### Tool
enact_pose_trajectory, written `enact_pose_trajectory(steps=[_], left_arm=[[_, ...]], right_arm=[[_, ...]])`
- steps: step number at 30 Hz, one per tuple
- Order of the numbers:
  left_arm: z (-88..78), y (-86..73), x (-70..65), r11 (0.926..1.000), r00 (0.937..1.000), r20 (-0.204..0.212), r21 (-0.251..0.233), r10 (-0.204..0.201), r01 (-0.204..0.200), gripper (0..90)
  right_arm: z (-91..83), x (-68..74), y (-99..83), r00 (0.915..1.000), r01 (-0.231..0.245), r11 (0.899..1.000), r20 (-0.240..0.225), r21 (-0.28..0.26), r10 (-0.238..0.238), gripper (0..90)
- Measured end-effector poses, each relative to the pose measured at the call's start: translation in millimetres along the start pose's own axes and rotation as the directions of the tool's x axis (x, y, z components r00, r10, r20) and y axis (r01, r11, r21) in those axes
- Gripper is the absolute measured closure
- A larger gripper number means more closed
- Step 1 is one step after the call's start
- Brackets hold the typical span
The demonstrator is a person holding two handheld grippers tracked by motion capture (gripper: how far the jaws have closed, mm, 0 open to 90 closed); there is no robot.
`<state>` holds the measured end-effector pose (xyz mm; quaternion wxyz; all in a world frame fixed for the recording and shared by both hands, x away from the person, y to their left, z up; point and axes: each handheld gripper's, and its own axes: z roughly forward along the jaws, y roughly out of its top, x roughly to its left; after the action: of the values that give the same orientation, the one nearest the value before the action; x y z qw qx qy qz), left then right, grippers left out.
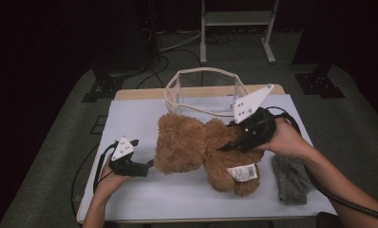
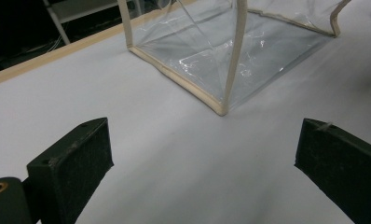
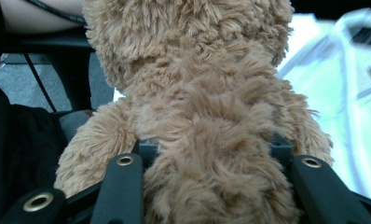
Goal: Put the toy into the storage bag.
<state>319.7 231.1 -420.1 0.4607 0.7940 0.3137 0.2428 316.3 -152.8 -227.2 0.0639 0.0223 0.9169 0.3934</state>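
Teddy bear [image 1: 203, 149]: centre of the high view, on white tabletop [image 1: 139, 118], clamped across the back by right tool [image 1: 238, 141]. Left tool [image 1: 150, 164] gaping, holding nothing, beside the head. Advised: keep grip deep in the plush, carry level, lower squarely into clear pouch [image 1: 201, 92] above centre. Fur shaggy, brown, compressible. Pouch stiff, glossy, cream-edged. 1 grey cloth [image 1: 291, 179], lower right.

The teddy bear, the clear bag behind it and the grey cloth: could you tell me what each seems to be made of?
Teddy bear: brown plush, long curly synthetic-looking pile, with a sewn-in printed label. Clear bag: thin see-through plastic film, probably vinyl, glossy and creased, edged in cream fabric binding. Grey cloth: soft, matte, fuzzy textile, perhaps knit or felted; its weave is too small to tell.
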Motion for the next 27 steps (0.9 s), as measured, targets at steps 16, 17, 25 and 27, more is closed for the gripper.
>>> enact_pose_trajectory(steps=[16, 17, 25, 27], left_arm=[[1.7, 0.4, -1.5, 0.9999, 0.9999, 0.002, 0.006, 0.012, -0.012, 3.1], [2.0, 0.4, -1.6, 0.9999, 0.9999, 0.001, 0.006, 0.013, -0.013, 3.1], [2.5, 0.9, -2.8, 0.9999, 0.9999, 0.001, 0.005, 0.016, -0.016, 3.1], [2.1, 1.3, -3.1, 0.9999, 0.9999, 0.001, 0.003, 0.017, -0.017, 3.1]], right_arm=[[-61.0, -24.1, 85.4, 0.9935, 0.016, 1.000, 0.113, 0.003, -0.016, 54.7], [-63.4, -26.9, 91.0, 0.9925, 0.017, 1.000, 0.121, 0.003, -0.018, 54.6], [-71.6, -50.5, 117.9, 0.9865, 0.008, 1.000, 0.163, 0.015, -0.011, 54.7], [-71.4, -58.4, 122.7, 0.9851, -0.004, 1.000, 0.172, 0.018, 0.001, 54.6]])
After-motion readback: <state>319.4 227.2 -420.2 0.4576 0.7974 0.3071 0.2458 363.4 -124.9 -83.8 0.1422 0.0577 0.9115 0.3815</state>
